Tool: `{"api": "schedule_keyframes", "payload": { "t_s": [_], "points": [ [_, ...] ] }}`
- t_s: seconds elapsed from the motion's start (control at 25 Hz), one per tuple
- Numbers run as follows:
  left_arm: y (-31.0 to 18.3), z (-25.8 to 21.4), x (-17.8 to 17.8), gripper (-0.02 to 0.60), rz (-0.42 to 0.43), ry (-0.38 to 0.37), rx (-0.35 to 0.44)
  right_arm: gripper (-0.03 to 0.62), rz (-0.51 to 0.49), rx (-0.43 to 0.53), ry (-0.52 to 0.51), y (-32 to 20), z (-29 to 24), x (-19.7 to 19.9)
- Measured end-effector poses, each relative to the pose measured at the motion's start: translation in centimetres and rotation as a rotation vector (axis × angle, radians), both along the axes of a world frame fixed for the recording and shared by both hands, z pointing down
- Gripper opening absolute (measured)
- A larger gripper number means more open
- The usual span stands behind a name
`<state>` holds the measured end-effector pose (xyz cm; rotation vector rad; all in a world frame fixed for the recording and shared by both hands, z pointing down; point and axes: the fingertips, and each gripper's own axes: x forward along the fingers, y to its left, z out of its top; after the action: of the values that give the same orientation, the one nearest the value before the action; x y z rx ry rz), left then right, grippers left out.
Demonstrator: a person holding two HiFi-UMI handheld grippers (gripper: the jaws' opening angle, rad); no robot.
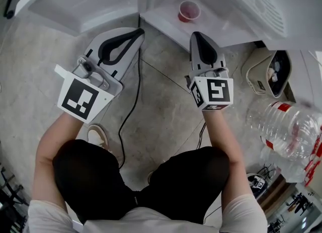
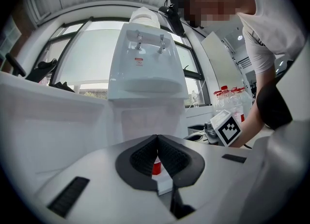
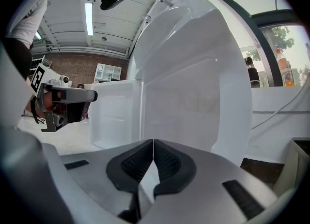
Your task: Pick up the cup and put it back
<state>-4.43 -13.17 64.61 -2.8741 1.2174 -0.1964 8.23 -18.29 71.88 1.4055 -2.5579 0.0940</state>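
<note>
A small red cup (image 1: 189, 10) stands on the white drip ledge (image 1: 163, 16) of a water dispenser (image 2: 145, 73), straight ahead of me. My left gripper (image 1: 139, 31) is shut with nothing in it, its tips left of the cup and a little short of the ledge. In the left gripper view a sliver of the cup (image 2: 156, 168) shows through the gap under the closed tips of the left gripper (image 2: 157, 138). My right gripper (image 1: 195, 35) is also shut and holds nothing, just below the cup. The right gripper view has the right gripper (image 3: 153, 141) facing the dispenser's white side (image 3: 193, 82).
A big clear water bottle (image 1: 289, 126) lies at the right, with a beige appliance (image 1: 266, 73) above it. A black cable (image 1: 131, 106) runs across the tiled floor between my knees. Several red-capped bottles (image 2: 230, 97) stand behind the dispenser.
</note>
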Motion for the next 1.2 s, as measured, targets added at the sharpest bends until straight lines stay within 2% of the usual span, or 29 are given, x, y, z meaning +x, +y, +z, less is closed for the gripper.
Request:
{"api": "schedule_keyframes", "payload": {
  "t_s": [0.52, 0.88, 1.2],
  "points": [
    [-0.3, 0.2, 0.3, 0.023, -0.006, 0.007, -0.020, 0.021, 0.041, -0.044, -0.027, -1.9, 2.1, 0.1],
    [0.1, 0.0, -1.1, 0.023, -0.022, -0.001, -0.032, 0.027, 0.061, -0.070, -0.023, -3.0, 3.6, -0.6],
    [0.4, -0.2, -1.5, 0.023, -0.010, -0.017, -0.035, 0.182, 0.102, -0.096, -0.013, -5.4, 5.1, -1.2]
  ]
}}
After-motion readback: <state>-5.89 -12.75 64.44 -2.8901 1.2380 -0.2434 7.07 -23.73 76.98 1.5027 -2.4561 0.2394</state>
